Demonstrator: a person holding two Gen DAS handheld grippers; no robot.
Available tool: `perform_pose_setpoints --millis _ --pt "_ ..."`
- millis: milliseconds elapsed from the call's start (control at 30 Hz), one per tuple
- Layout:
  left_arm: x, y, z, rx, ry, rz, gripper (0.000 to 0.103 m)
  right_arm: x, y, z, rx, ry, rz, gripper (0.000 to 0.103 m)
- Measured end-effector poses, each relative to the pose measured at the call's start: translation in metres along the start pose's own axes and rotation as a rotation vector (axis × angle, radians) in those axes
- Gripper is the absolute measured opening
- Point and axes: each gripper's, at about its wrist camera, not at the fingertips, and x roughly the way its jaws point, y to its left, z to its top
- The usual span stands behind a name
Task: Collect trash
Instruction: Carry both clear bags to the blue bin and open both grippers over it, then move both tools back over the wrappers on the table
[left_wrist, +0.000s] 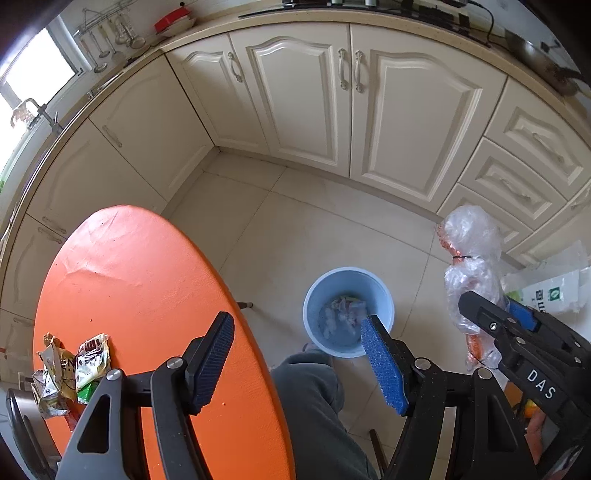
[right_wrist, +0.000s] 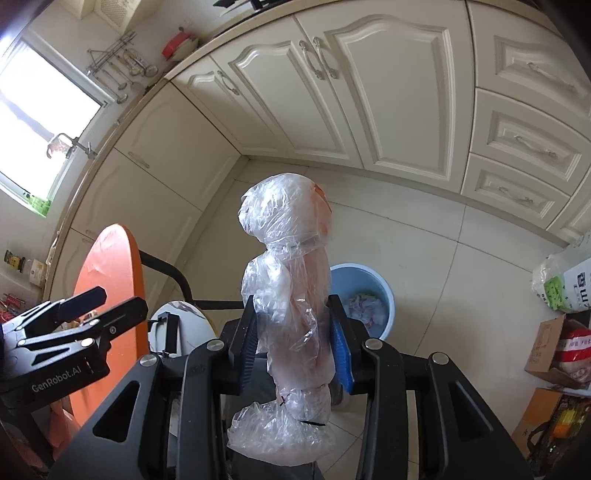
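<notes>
Kitchen, cream cabinets (left_wrist: 295, 103), tiled floor (left_wrist: 295, 229). Orange desk (left_wrist: 140, 280) bears wrappers (left_wrist: 74, 365). Left tool (left_wrist: 299, 365) wide, empty; right tool (right_wrist: 295, 347) holds plastic bundle (right_wrist: 291, 295) near blue bin (left_wrist: 347, 310).

We see both views lit by soft daylight from a window (left_wrist: 33, 77) at the upper left, which is blown out to plain white, while the cream cabinets (left_wrist: 369, 110) and pale floor (left_wrist: 295, 236) stay bright and evenly lit with only faint shadows. The fisheye lenses bend the cabinet lines into strong curves and darken the corners to black. Focus is sharp through the middle, a mild sheen lies on the orange tabletop (left_wrist: 129, 266), and the crumpled clear plastic bag (right_wrist: 291, 295) catches small white glints.
</notes>
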Motion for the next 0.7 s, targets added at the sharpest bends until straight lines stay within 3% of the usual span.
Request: perform_pose_setpoints --millis 33,133,700 --pt "-0.002 0.003 -0.002 -0.003 -0.001 0.003 0.067 0.001 0.001 0.001 0.008 0.003 0.022 0.054" --pt "-0.006 0.009 -0.005 -0.014 -0.009 0.013 0.067 -0.004 0.008 0.002 0.008 -0.017 0.054 0.062" --pt "-0.044 0.038 -0.052 -0.062 -0.034 -0.013 0.067 -0.035 0.048 -0.025 -0.073 -0.040 0.010 0.062"
